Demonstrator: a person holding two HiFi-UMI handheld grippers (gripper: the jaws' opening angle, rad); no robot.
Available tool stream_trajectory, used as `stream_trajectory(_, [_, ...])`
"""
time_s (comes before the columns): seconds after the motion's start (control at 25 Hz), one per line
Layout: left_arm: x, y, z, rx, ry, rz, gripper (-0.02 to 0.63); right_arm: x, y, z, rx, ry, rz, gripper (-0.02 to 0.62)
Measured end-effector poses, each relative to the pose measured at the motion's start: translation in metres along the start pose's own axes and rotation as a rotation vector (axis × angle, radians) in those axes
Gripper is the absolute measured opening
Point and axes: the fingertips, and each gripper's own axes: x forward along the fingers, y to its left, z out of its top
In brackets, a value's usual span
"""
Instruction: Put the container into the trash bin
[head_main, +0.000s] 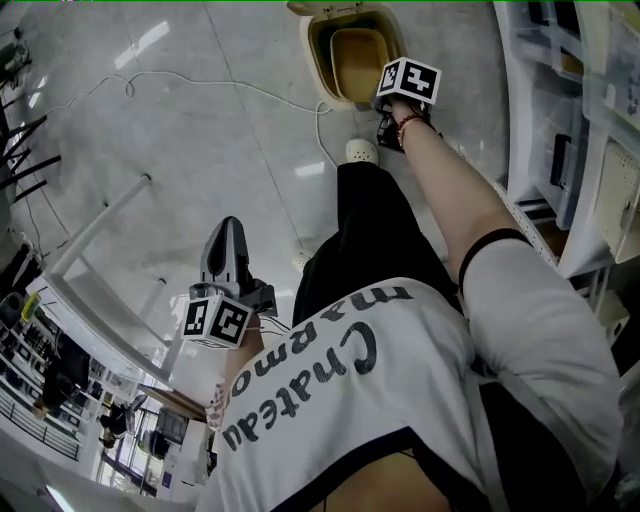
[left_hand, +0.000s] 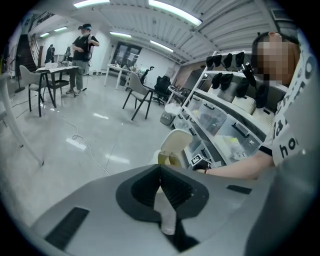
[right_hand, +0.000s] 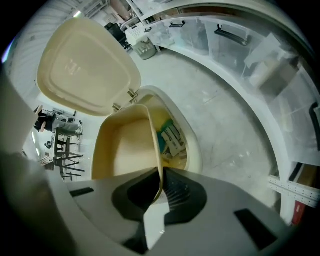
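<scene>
A tan plastic container (right_hand: 125, 150) hangs over the open cream trash bin (right_hand: 194, 150), whose lid (right_hand: 85, 65) stands tipped back. My right gripper (right_hand: 160, 182) is shut on the container's thin wall. In the head view this gripper (head_main: 388, 92) reaches down at the bin (head_main: 318, 60), with the container (head_main: 358, 55) in the bin's mouth. Green and white packaging (right_hand: 172, 140) lies inside the bin. My left gripper (head_main: 228, 230) hangs near my left side, far from the bin; its jaws (left_hand: 161, 170) meet with nothing between them. The bin (left_hand: 172, 147) shows small in the left gripper view.
White shelving with clear plastic boxes (head_main: 560, 120) runs along the right, close to the bin. A white cable (head_main: 200, 85) trails across the glossy floor. A white table frame (head_main: 100, 230) stands at the left. Chairs (left_hand: 137, 95) and a standing person (left_hand: 82, 50) are far off.
</scene>
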Motion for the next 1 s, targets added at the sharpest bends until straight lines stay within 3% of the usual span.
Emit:
stream_trajectory(0.4, [0.009,-0.013,-0.005,0.044,0.049,-0.046,0.025,0.026,-0.005,0.01,0.04,0.087,-0.052,0.035])
stream_trajectory(0.72, [-0.004,-0.002,-0.004,0.042,0.05,0.013,0.025,0.034,0.002,0.023,-0.068,0.084,-0.13,0.035])
stream_trajectory(1.0, [-0.003,-0.001,-0.014,0.056,0.093,0.016,0.025,0.045,0.003,0.033,-0.062,0.054,-0.152,0.036])
